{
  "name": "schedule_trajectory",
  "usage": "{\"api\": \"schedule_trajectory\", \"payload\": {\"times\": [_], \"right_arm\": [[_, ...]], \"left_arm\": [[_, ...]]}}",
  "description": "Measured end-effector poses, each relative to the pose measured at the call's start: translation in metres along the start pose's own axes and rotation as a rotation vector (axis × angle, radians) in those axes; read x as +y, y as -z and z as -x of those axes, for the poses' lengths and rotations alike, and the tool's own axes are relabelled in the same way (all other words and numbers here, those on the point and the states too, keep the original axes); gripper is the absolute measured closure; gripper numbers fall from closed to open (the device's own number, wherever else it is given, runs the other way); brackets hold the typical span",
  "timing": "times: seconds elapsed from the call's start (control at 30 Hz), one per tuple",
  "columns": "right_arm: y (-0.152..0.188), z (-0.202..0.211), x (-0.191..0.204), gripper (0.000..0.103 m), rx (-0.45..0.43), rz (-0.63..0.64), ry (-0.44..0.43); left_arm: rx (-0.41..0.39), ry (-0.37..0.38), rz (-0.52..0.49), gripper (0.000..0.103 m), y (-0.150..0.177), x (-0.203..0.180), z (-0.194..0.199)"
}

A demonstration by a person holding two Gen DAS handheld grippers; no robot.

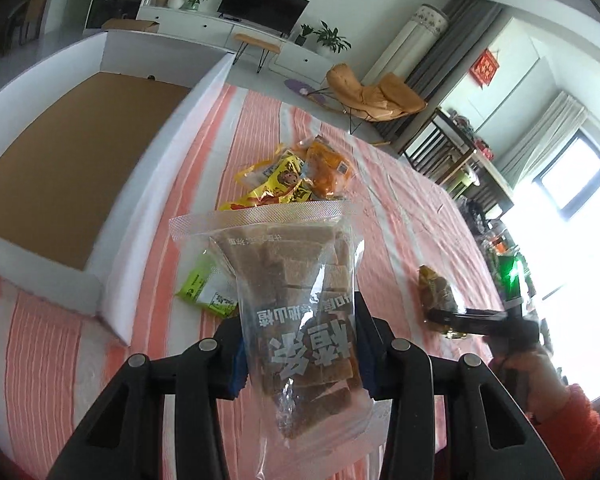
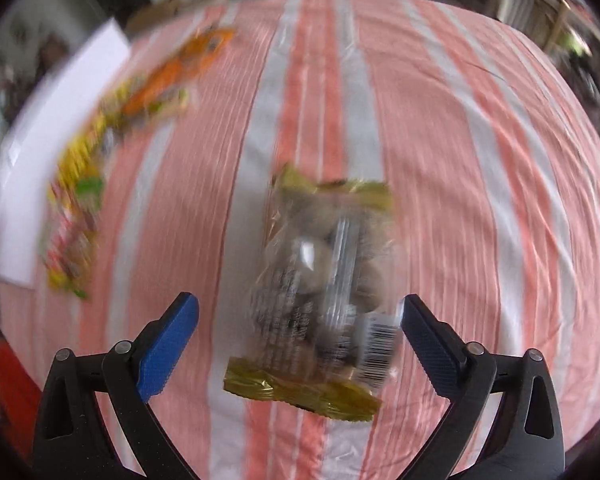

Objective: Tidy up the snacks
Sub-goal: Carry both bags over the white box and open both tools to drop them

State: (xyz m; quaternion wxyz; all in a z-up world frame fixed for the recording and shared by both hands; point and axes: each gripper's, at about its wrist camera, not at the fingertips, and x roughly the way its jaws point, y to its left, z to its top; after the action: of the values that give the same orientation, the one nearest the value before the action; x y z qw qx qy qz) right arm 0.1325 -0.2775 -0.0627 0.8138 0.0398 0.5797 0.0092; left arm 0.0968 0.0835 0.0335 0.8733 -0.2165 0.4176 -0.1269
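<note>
**Clear bag of brown bars clamped in the left gripper, gold-edged packet under the right**

The left gripper (image 1: 300, 364) is closed tight on a clear bag of brown bars (image 1: 296, 300), held upright above the cloth. The bag is glossy, see-through film with a ribbed heat-sealed top edge and white printed characters; inside are flat, rectangular, grainy brown slabs, stacked too closely to count.

The right gripper (image 2: 300, 344) stands wide, its two blue textured pads either side of a gold-edged packet (image 2: 324, 292) that lies flat on the cloth. Whether the pads touch it cannot be told through the blur. The packet is crinkly clear film with gold crimped ends, a barcode label and rounded pale-brown lumps inside.

Beyond lies one loose pile of snack packets (image 1: 292, 178), shiny yellow and orange foil, and one lime-green packet (image 1: 206, 290) just beside the held bag.

All rest on a ribbed striped cloth (image 1: 400, 216), salmon and white. To the left stands one white-walled box (image 1: 148, 184) with a brown cardboard floor.
</note>
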Motion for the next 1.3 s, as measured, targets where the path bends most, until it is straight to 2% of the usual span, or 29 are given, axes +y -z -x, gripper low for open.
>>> {"api": "schedule_trajectory", "payload": {"times": [0.03,0.07,0.2,0.33,0.4,0.47,0.53,0.67,0.87,0.97,1.03,1.07,1.1,1.13,1.3], "right_arm": [[0.001,-0.001,0.0,0.037,-0.007,0.001,0.024],[0.002,0.001,-0.003,0.037,-0.023,-0.013,0.044],[0.004,0.02,-0.006,0.039,-0.087,-0.077,-0.044],[-0.01,0.059,0.025,0.039,-0.175,-0.084,-0.266],[-0.021,0.077,0.05,0.039,-0.206,-0.053,-0.364],[-0.032,0.091,0.08,0.039,-0.217,-0.021,-0.474],[-0.041,0.099,0.11,0.039,-0.217,0.007,-0.573],[-0.058,0.104,0.171,0.038,-0.212,0.068,-0.68],[-0.09,0.084,0.278,0.038,-0.211,0.171,-0.737],[-0.102,0.07,0.323,0.037,-0.227,0.209,-0.716],[-0.111,0.058,0.347,0.031,-0.251,0.232,-0.669],[-0.112,0.054,0.357,0.027,-0.259,0.237,-0.643],[-0.115,0.049,0.364,0.011,-0.264,0.243,-0.619],[-0.115,0.046,0.37,0.004,-0.261,0.258,-0.604],[-0.106,0.052,0.361,0.005,-0.32,0.281,-0.534]], "left_arm": [[-0.01,0.004,0.005,0.061,0.0,0.003,0.006],[-0.021,0.01,0.011,0.061,0.0,0.006,0.014],[-0.073,0.042,0.064,0.061,-0.011,0.027,0.044],[-0.121,0.079,0.111,0.061,-0.031,0.055,0.069],[-0.118,0.155,0.146,0.061,-0.037,0.07,0.077],[-0.116,0.193,0.159,0.061,-0.039,0.081,0.085],[-0.131,0.158,0.144,0.061,-0.041,0.09,0.094],[-0.167,0.087,0.166,0.061,-0.052,0.117,0.108],[-0.205,-0.133,0.183,0.06,-0.081,0.159,0.104],[-0.216,-0.24,0.183,0.058,-0.094,0.173,0.091],[-0.228,-0.315,0.202,0.038,-0.097,0.183,0.081],[-0.233,-0.329,0.21,0.017,-0.096,0.185,0.078],[-0.238,-0.342,0.219,0.003,-0.097,0.189,0.076],[-0.252,-0.358,0.228,0.001,-0.096,0.191,0.075],[-0.297,-0.392,0.193,0.001,-0.082,0.19,0.081]]}}
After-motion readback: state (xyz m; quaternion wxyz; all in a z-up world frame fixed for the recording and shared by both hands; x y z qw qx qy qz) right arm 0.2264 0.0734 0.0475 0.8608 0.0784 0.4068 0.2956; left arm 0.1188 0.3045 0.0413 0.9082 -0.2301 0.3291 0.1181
